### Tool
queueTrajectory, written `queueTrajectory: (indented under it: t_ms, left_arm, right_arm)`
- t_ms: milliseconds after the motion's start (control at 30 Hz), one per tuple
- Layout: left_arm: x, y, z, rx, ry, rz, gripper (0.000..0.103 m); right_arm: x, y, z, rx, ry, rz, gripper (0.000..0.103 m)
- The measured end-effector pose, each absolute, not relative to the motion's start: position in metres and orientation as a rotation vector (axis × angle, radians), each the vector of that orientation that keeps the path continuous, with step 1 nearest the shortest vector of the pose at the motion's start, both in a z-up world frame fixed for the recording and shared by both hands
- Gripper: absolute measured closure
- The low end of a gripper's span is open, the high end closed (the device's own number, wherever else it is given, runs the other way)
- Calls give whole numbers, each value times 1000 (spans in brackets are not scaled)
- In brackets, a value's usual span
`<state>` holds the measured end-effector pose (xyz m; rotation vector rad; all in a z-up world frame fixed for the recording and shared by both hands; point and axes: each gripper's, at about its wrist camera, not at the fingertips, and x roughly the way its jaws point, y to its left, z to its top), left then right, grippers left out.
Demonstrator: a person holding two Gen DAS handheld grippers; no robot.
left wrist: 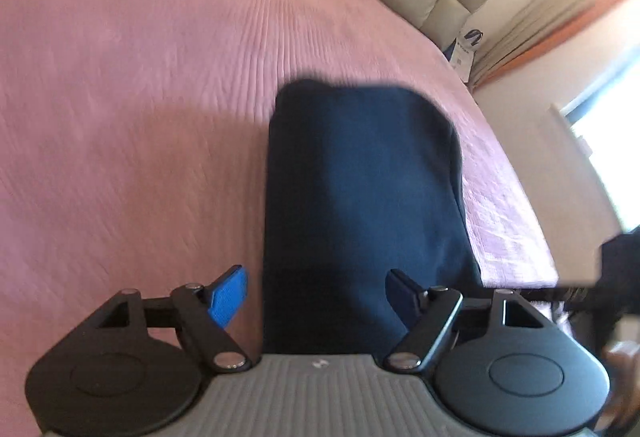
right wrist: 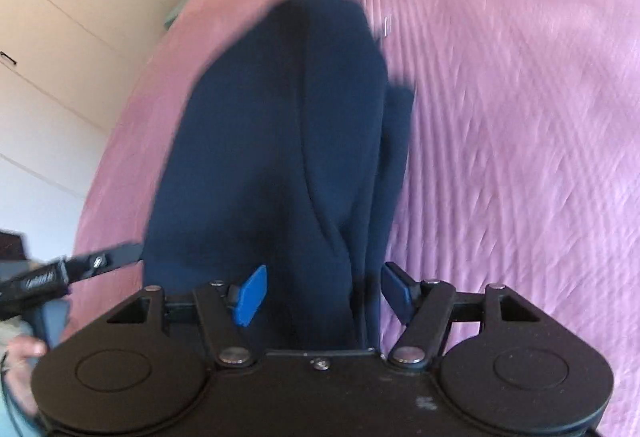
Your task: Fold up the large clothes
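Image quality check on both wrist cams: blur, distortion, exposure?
Left wrist: motion blur on the navy garment edges and pink bedspread; window blown out; fisheye bends the bed edge. Right wrist: garment outline smeared; bedspread tinted more purple; fingers stay sharp.

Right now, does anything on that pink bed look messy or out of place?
Mostly tidy. The dark navy folded garment lies on the pink ribbed bedspread, but its right edge is uneven: an under layer sticks out past the top fold in the right wrist view. Both pictures are blurred, so finer creases can't be judged.
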<state>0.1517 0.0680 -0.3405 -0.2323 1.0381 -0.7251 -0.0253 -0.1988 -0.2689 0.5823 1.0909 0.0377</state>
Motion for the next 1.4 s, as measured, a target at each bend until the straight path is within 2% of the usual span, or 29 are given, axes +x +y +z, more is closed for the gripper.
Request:
queueTrajectory:
  t_ms: [133,167,200,233,267,300,367,433,467,533,567,600,633,667,733,800,867,933,967,1000,1200,1333,1400]
  left_arm:
    - [152,58,-315,-196,1022,-812,28]
    - [149,54,-315,-212,1026,-854,34]
    - [140,54,-318,-219,1030,-900,45]
    - [133,47,-322,-215,1037,-941,52]
    - [127,41,-327,-192,1052,-973,71]
    - [117,31,-334,-148,1072,-997,94]
    - [104,22,-349,-100,1102,-1025,93]
    - [96,22,-367,-77,1163,-1035,93]
    - [91,24,-374,-76,1182,-1039,95]
    - [86,31,-380,-74,1197,-1029,95]
    - [87,34,-381,-90,1205,-1024,95]
    - [91,35,-381,-110,1214,-1022,95]
    - [92,35,-380,-125,1224,-1016,95]
    - [94,35,-375,-128,1227,-1017,95]
    - [98,34,-360,-97,1192,-1039,91]
    - [108,33,-345,-87,1128,-1072,77]
    - [113,35,-330,-112,1061,-1055,72]
    - [119,31,-331,-65,1012,-949,74]
    - [121,26,-338,-1,1016,-899,83]
    - [120,23,-345,21,1016,-896,85]
    - [113,36,-349,6,1038,-891,86]
    - [82,33,-338,160,1042,-890,86]
    - [67,29,-325,255,1036,-889,86]
  right_arm:
    - [28,-173,-226,404,943,-8,26]
    - [44,-164,-224,366,910,-9,34]
    - [60,-156,-225,345,885,-6,53]
    - [79,-147,-230,337,856,9,65]
    - [94,-142,-237,334,851,19,81]
    - [111,-136,-251,317,869,32,91]
    - [140,-134,-288,198,933,-54,103]
    - [152,-162,-321,134,983,-237,103]
    - [151,-181,-332,190,1001,-280,103]
    - [133,-221,-332,421,990,-241,103]
    - [126,-222,-321,408,990,-241,103]
    - [122,-219,-310,352,994,-265,93]
    - [112,-210,-297,307,989,-276,88]
    - [98,-203,-284,294,970,-273,87]
    - [71,-187,-257,296,928,-237,87]
    - [49,-162,-239,313,908,-175,86]
    - [32,-137,-239,284,924,-131,84]
    - [30,-115,-255,213,977,-102,84]
    - [29,-109,-267,178,1016,-103,86]
    - [31,-107,-275,171,1032,-101,89]
    - [-3,-108,-286,171,1133,-131,91]
    - [-31,-112,-281,211,1217,-178,91]
    - [-35,-116,-270,255,1247,-226,82]
